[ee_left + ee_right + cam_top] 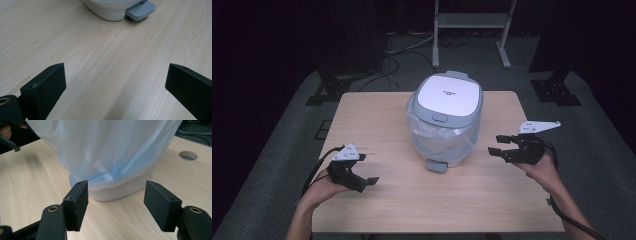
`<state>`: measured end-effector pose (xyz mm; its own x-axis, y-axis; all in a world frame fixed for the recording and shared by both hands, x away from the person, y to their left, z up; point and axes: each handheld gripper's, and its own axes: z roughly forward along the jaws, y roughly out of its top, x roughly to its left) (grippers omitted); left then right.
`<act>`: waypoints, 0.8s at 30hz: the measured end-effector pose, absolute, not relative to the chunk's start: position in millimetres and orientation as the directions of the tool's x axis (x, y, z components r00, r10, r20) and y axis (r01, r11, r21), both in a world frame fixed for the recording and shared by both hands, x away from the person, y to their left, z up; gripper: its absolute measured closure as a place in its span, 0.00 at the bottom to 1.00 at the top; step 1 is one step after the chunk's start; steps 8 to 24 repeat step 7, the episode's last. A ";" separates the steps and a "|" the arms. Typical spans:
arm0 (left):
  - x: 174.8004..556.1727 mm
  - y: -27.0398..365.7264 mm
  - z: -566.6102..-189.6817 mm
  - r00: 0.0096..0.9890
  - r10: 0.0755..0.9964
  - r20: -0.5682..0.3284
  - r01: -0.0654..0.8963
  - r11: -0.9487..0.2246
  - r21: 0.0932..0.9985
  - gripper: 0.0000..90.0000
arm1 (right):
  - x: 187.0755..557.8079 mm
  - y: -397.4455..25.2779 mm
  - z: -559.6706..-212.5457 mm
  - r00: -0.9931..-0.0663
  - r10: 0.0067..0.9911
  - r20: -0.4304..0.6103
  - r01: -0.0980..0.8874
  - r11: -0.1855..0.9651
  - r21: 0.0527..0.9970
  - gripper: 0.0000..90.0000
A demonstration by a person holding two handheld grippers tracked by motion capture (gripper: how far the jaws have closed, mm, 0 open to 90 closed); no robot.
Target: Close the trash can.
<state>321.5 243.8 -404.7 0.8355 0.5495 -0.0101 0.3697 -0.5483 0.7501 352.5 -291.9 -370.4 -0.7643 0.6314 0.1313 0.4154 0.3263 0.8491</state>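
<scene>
We see a small white pedal bin standing upright mid-table, lid closed, a translucent liner bag draped over its rim, its grey foot pedal pointing toward our edge of the wooden table. The bin lies between our two tools. The right gripper hovers just beside the bin's right flank, jaws spread wide and holding nothing, aimed at the bag-covered wall. The left gripper sits lower and farther off, jaws also wide apart and empty, angled toward the pedal. We judge the right gripper nearer to the bin body and the left gripper better lined up with the pedal.
</scene>
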 end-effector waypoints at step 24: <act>318.2 242.4 -407.0 0.838 0.546 -0.006 0.363 -0.550 0.752 0.02 | 342.5 -295.5 -386.2 -0.757 0.636 0.152 0.435 0.316 0.843 0.38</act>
